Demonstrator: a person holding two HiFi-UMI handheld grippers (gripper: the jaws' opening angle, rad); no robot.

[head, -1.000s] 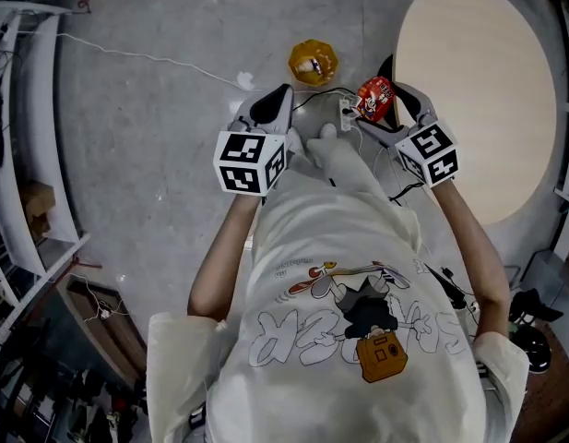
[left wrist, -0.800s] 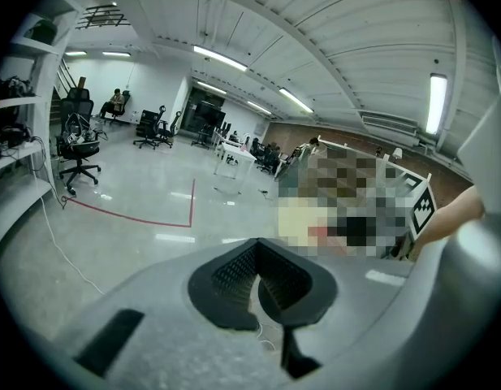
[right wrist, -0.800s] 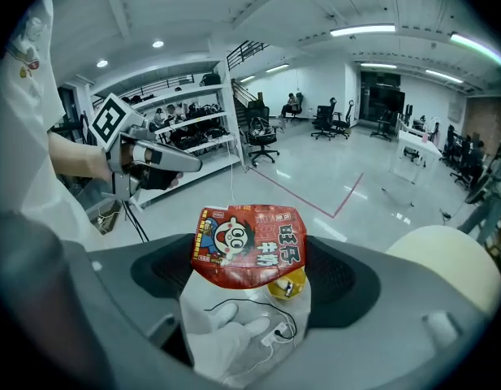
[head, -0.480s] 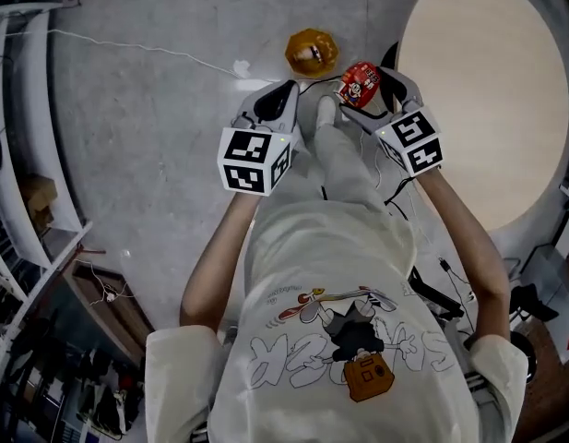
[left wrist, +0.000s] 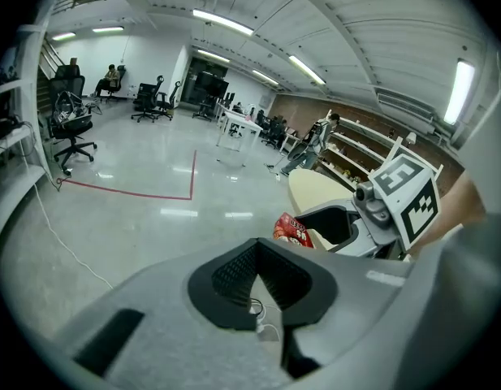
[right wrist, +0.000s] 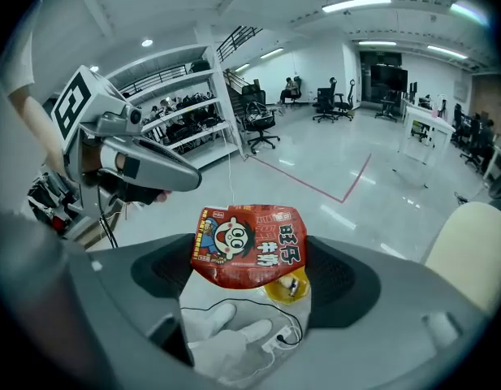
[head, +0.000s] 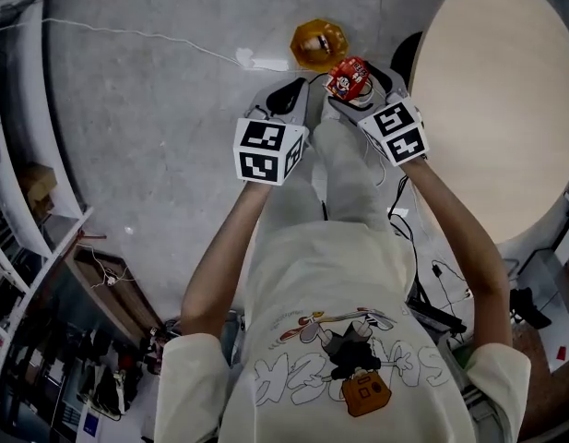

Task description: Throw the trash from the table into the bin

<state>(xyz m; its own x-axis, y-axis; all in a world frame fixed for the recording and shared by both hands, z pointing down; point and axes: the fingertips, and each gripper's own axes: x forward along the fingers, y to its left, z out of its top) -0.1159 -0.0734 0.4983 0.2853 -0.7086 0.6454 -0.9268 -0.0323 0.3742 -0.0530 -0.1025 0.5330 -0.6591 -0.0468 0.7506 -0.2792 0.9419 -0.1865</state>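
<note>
Standing on a glossy grey floor (head: 146, 127) in a big strip-lit hall, with shelving (head: 17, 183) down the left edge of the head view, a white cable (head: 146, 35) across its top and a pale round table (head: 505, 90) filling its upper right. Clamping a red wrapper (right wrist: 250, 246) in the right gripper (right wrist: 250, 258), jaws pressed on its two sides, at top centre of the head view, just below the yellow bin (head: 319, 42). Lying crosswise in the right gripper view, long axis left to right, cartoon face toward the lens. Carrying nothing in the left gripper (left wrist: 256, 246), jaws closed tip to tip, just left of the right one. Hiding most of the bin behind the wrapper in the right gripper view.
</note>
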